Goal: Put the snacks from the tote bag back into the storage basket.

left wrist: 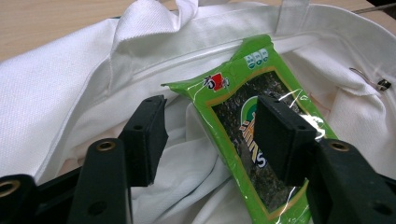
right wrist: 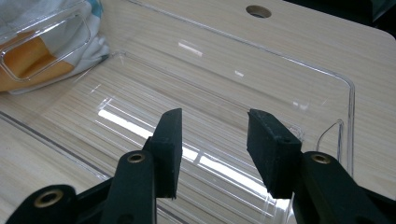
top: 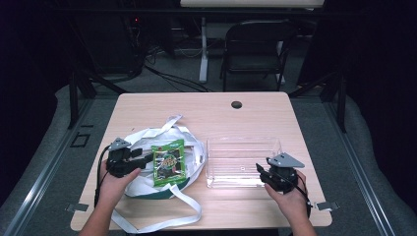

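We see a light wooden bench (top: 255,123) with a round cable hole (top: 236,104) near its far edge. Beyond it a dark folding chair (top: 255,49) stands on grey carpet (top: 162,81), beside a white desk leg (top: 203,54). Black cables (top: 172,78) trail across the floor; the room around is dim.

Counter (top: 221,110) carries two groups, side by side. Left half: cloth bag (top: 140,142) lying flat, mouth toward the right. Snack packet (top: 168,162) lies on the bag at its mouth, long axis running front to back. One bag strap (top: 172,219) trails along the counter's near edge in front of the bag; another strap (top: 169,121) lies behind it. Right half: tray (top: 243,147) just beside the bag, not touching the packet. Cable hole (top: 236,104) in the counter behind the tray, near the far edge. Left gripper (top: 147,160) at the packet's left edge, over the bag. Right gripper (top: 259,171) at the tray's near right corner. Chair (top: 255,49) on the floor beyond the counter.
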`<state>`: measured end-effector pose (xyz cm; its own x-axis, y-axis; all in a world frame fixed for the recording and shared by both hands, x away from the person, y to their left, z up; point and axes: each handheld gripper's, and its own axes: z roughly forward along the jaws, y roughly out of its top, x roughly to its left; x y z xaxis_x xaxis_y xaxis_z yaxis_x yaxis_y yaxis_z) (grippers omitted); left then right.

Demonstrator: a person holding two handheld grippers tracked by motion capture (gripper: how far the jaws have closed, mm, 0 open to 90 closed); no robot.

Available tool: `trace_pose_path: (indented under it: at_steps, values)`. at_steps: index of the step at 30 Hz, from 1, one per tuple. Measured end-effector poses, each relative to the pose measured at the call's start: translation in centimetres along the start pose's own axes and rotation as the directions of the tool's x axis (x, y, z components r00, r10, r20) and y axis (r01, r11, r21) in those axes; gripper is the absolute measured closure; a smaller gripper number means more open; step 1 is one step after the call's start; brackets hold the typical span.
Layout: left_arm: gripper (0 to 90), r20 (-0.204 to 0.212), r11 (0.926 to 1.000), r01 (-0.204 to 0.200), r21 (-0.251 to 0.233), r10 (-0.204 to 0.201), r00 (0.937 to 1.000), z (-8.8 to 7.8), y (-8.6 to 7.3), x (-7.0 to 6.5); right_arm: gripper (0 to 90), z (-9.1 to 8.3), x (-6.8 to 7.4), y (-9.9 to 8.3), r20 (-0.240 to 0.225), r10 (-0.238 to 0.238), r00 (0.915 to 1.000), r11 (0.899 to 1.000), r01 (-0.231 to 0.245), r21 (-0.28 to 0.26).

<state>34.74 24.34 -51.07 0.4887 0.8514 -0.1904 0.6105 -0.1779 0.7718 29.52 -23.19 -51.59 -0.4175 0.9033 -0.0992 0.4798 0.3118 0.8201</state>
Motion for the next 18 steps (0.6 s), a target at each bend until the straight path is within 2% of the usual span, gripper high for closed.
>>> trace_pose_path:
  at_steps: [8, 14, 16, 18]
  values:
    - [46.5, -0.002, 0.9996, 0.021, 0.019, -0.021, 0.9998, 0.32, 0.03, 0.05, 56.7, -0.16, -0.04, -0.04, -0.011, 0.004, 0.9999, 1.0, -0.004, -0.006]
    - [45.8, 0.014, 0.9989, 0.04, 0.024, -0.04, 0.9991, 0.42, 0.04, 0.22, 54.2, -0.07, 0.07, -0.01, -0.02, -0.002, 0.9998, 1.0, 0.002, 0.0]
    - [45.3, 0.02, 0.9989, 0.042, 0.02, -0.043, 0.9989, 0.38, 0.08, 0.2, 51.9, -0.06, 0.05, 0.04, -0.035, 0.023, 0.9991, 1.0, -0.023, -0.016]
    - [45.0, 0.03, 0.9991, 0.039, 0.016, -0.039, 0.9988, 0.25, 0.24, 0.14, 45.9, -0.15, -0.11, 0.22, -0.04, 0.044, 0.9983, 0.999, -0.045, -0.031]
